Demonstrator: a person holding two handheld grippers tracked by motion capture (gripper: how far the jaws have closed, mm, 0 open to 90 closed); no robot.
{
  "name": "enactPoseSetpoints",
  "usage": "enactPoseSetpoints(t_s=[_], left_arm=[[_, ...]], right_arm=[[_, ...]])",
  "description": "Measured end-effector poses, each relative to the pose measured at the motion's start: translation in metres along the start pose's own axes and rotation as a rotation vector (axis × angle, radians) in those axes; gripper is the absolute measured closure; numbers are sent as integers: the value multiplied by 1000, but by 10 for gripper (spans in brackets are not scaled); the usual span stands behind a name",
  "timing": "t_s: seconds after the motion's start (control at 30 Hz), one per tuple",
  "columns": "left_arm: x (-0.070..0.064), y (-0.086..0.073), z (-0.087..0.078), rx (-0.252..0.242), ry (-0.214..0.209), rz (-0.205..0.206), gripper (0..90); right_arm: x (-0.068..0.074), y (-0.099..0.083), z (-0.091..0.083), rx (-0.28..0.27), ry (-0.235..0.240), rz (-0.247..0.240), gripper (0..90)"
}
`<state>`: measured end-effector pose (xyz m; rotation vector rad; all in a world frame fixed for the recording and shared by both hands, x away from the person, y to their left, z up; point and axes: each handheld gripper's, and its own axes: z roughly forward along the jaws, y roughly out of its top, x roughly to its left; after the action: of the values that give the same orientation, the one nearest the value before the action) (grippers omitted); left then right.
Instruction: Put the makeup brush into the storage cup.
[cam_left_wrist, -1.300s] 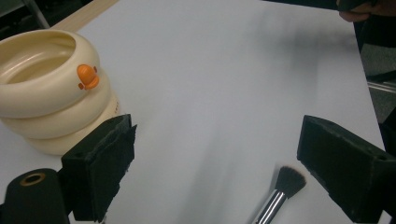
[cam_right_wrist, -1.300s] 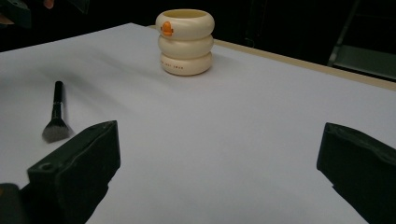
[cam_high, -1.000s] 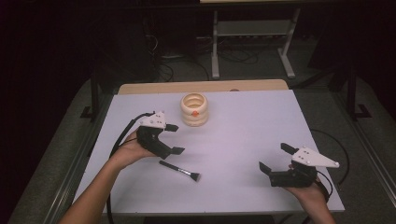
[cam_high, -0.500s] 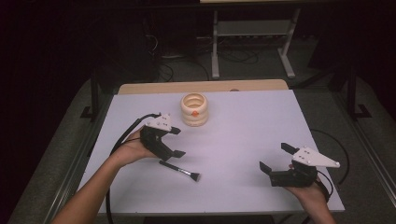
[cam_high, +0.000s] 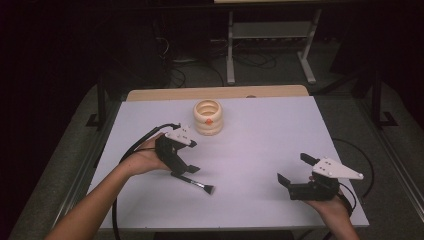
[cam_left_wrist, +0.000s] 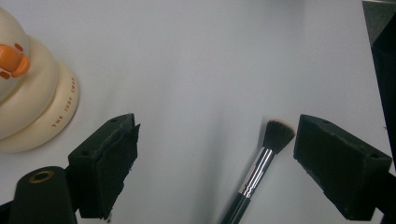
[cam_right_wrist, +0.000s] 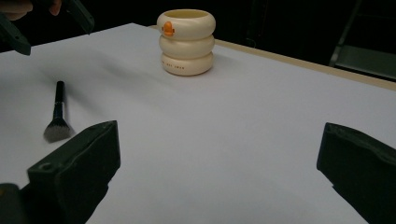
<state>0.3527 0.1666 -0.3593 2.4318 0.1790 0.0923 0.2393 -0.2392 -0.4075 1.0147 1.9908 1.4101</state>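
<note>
White surface (cam_high: 280, 135), tan strip along far edge. On it: cream ringed holder (cam_high: 208, 116), upright, near far edge; makeup brush (cam_high: 198, 184) lying flat, well apart from holder, bristles toward near edge.

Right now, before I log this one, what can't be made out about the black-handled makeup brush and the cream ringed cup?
- Black-handled makeup brush: handle end cut off by the left gripper view's bottom edge; in the high view the left gripper covers it.
- Cream ringed cup: contents hidden by its rim; lettering too small.
</note>
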Motion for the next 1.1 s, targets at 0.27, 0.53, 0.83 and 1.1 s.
enactPoseSetpoints(t_s=[0.27, 0.53, 0.83, 1.1], left_arm=[[-1, 1, 4, 42, -14, 25, 136], [0, -2, 9, 88, -42, 43, 182], [1, -6, 13, 131, -85, 63, 272], [1, -6, 19, 169, -115, 89, 333]], right_arm=[[0, 0, -1, 1, 0, 2, 0], [1, -1, 1, 5, 5, 5, 0], [0, -1, 1, 9, 5, 2, 0], [0, -2, 3, 13, 8, -1, 0]])
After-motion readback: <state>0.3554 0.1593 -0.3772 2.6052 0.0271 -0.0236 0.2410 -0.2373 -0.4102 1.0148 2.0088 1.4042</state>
